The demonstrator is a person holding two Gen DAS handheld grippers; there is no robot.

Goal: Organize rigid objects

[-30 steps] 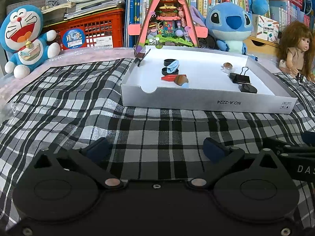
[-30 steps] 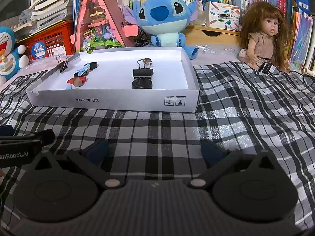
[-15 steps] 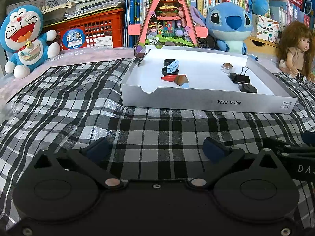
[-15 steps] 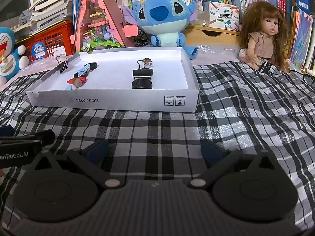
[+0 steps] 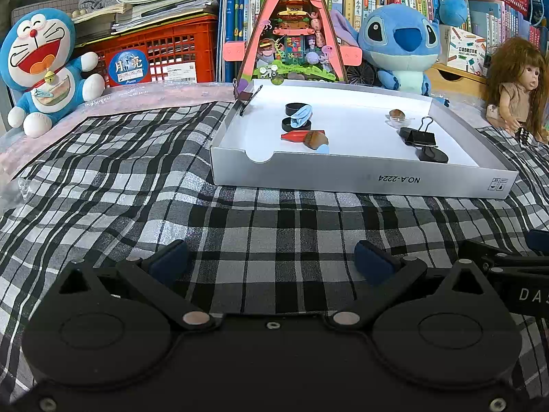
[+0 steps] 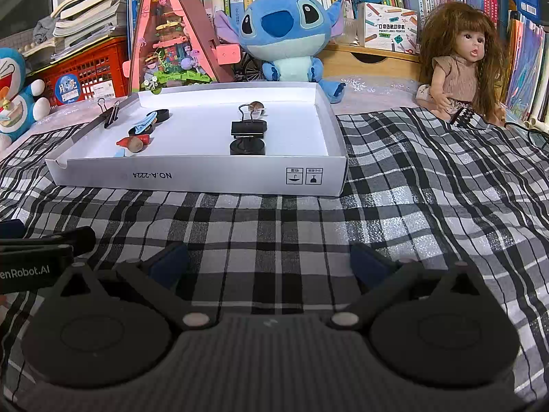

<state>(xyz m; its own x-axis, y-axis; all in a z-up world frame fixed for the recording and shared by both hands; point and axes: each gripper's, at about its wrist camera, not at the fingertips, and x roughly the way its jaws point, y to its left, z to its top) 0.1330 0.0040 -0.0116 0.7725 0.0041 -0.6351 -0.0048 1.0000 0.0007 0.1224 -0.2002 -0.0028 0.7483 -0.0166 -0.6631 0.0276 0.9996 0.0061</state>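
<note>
While both tools [image 5: 271,262] [image 6: 269,262] rest spread apart and empty, the white tray [image 6: 206,180] wall reads "NO.A-2224".

Right gripper [image 5: 528,274] cut off by right edge of the left wrist view, lettering reads only "DAS"; left gripper [image 6: 37,261] cut by left edge of the right wrist view, text starts mid-word. Small brown item [image 6: 255,106] at back of white tray [image 6: 206,182] sits partly behind binder clip [image 6: 247,127] handles, too small to identify. Doraemon plush [image 6: 13,92] cropped at left edge.
</note>
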